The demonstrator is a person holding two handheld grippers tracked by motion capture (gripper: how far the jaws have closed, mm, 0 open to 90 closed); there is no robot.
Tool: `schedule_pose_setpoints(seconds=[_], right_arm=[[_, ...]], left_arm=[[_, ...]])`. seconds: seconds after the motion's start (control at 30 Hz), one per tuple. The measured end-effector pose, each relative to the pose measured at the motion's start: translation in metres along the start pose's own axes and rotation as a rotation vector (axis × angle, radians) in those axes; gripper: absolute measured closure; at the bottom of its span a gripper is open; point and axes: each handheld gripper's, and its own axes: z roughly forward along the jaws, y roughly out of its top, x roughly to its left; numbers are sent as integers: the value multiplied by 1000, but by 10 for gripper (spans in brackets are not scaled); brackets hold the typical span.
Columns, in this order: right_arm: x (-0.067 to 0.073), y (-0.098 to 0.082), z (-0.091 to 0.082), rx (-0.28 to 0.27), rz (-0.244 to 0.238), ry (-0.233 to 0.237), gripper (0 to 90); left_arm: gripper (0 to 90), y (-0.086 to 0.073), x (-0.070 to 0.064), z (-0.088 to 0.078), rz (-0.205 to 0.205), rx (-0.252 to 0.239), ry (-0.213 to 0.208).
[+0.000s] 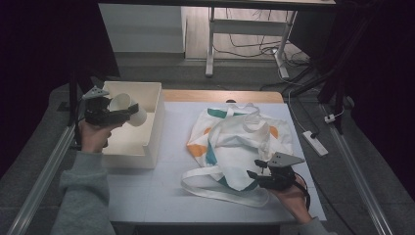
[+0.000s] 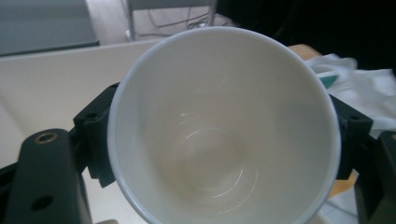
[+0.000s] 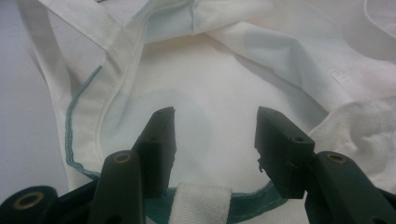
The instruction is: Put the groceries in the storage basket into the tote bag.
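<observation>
Step in hand: I read this as packing the cup (image 1: pixel 128 108) into the tote bag (image 1: pixel 240 142); the cup is lifted out of the white bin (image 1: pixel 154 125) at the upper left of the high view.
Left tongs (image 1: pixel 128 111): clamped across the cup's wall, one black jaw on each side of it; the left gripper view looks straight into its mouth, so the cup lies about level.
Cup: white, nothing inside that I can see, held above the bin's open top, off its floor.
Right tongs (image 1: pixel 255 175): about half open at the lower right, jaws apart over the bag's near edge with nothing pressed between them.
Bag: white with teal and orange patches, lying crumpled at the middle of the desk (image 1: pixel 161 196), straps loose toward the lower centre.
Next move: my right tongs must close on the teal-trimmed hem (image 3: pixel 252 200) and lift it to open the mouth, then I carry the cup rightward and in.
Hard to make out: the cup hides the left jaw tips, and where the bag's mouth lies among the folds is probably just ahead of the right jaws, though I cannot be sure.
</observation>
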Motion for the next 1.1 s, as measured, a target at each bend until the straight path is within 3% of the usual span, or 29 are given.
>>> schedule_pose_setpoints(seconds=[0.23,0.47,0.7,1.1], right_arm=[[0,0,0,-1,1,-1,482],[0,0,0,-10,-3,-6,473],[0,1,0,-12,-2,-6,466],[3,7,-5,-52,2,14,422]], left_arm=[[200,12,-30,-12,50,-61,-116],[200,17,-61,-14,110,-85,-209],[200,17,-89,-4,160,-48,-310],[199,8,-133,16,250,33,-394]])
